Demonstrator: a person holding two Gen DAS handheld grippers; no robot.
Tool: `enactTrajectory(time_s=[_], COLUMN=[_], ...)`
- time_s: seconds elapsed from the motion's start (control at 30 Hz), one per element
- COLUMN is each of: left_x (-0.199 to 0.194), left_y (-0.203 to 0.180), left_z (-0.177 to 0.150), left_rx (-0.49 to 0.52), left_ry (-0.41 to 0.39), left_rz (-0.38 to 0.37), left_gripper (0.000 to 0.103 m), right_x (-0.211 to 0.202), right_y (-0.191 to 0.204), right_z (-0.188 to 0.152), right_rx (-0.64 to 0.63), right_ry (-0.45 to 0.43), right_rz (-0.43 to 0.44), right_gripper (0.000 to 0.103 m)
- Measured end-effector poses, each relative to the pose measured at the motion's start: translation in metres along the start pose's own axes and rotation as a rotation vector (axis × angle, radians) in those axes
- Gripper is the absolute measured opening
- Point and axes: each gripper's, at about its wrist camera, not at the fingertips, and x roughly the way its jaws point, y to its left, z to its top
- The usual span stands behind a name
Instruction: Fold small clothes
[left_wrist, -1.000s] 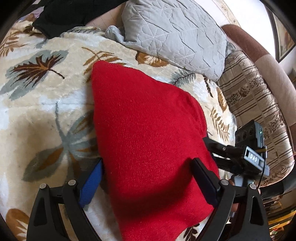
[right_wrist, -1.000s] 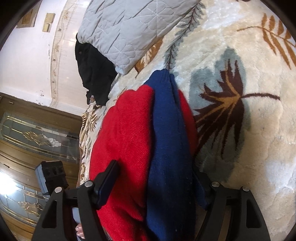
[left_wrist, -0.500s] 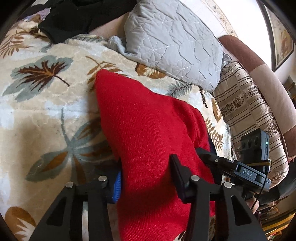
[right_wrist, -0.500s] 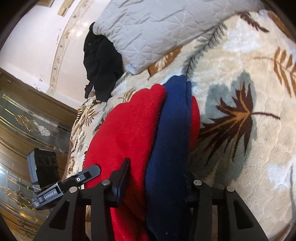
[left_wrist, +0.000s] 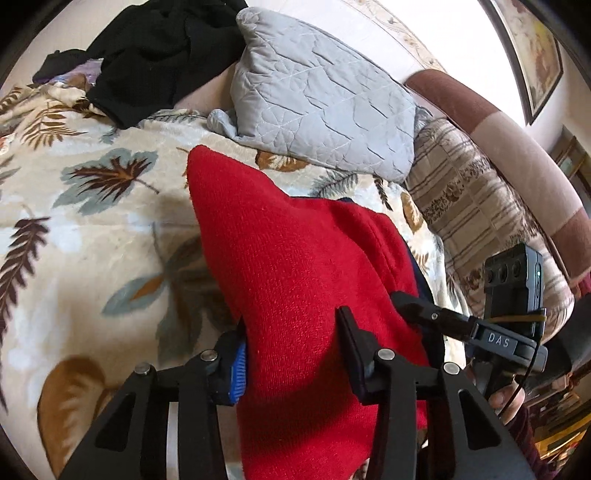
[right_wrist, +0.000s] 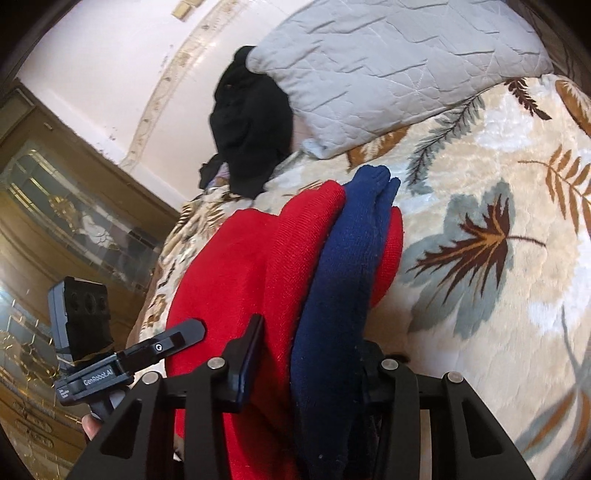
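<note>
Both the left tongs (left_wrist: 291, 347) and right tongs (right_wrist: 306, 365) clamp the near hem of the red-and-navy knit sweater (left_wrist: 295, 266), below the grey quilted pillow (left_wrist: 321, 110). Soft, light and floppy, it will likely sag between grips; the hem corners seem the best hold.

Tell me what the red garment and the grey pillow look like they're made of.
Red garment: looks like a fine knit, wool or acrylic, with a matte, slightly fuzzy ribbed texture. Grey pillow: seems a smooth woven fabric, quilted, with stitched lines, creases and a faint sheen; the fibre is unclear.
</note>
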Motion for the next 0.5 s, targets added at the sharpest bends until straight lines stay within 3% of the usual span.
enactTrajectory(time_s=[0.23,0.3,0.33,0.4,0.5], left_x=[-0.006,0.003,0.004,-0.001,-0.027], left_y=[-0.001,0.0,0.0,-0.004,-0.014], left_z=[-0.042,-0.052,-0.055,-0.058,-0.069], left_rx=[0.024,0.05,0.069,0.093,0.125], left_ry=[0.064,0.097,0.091,0.064,0.008], left_rz=[0.105,0.186,0.213,0.251,0.325], left_gripper=[0.046,0.055,0.058,0.062,0.071], right_x=[-0.007,-0.002,0.003,0.004,-0.01], right_y=[0.009,0.002,-0.003,-0.007,-0.005], right_z=[-0.045,-0.062,-0.073,-0.084,-0.094], right_rx=[0.013,0.061,0.091,0.095,0.139], right_ry=[0.043,0.07,0.091,0.076,0.04], right_rz=[-0.004,-0.011,-0.043,-0.104,-0.133], right_gripper=[0.044,0.045,0.045,0.057,0.063])
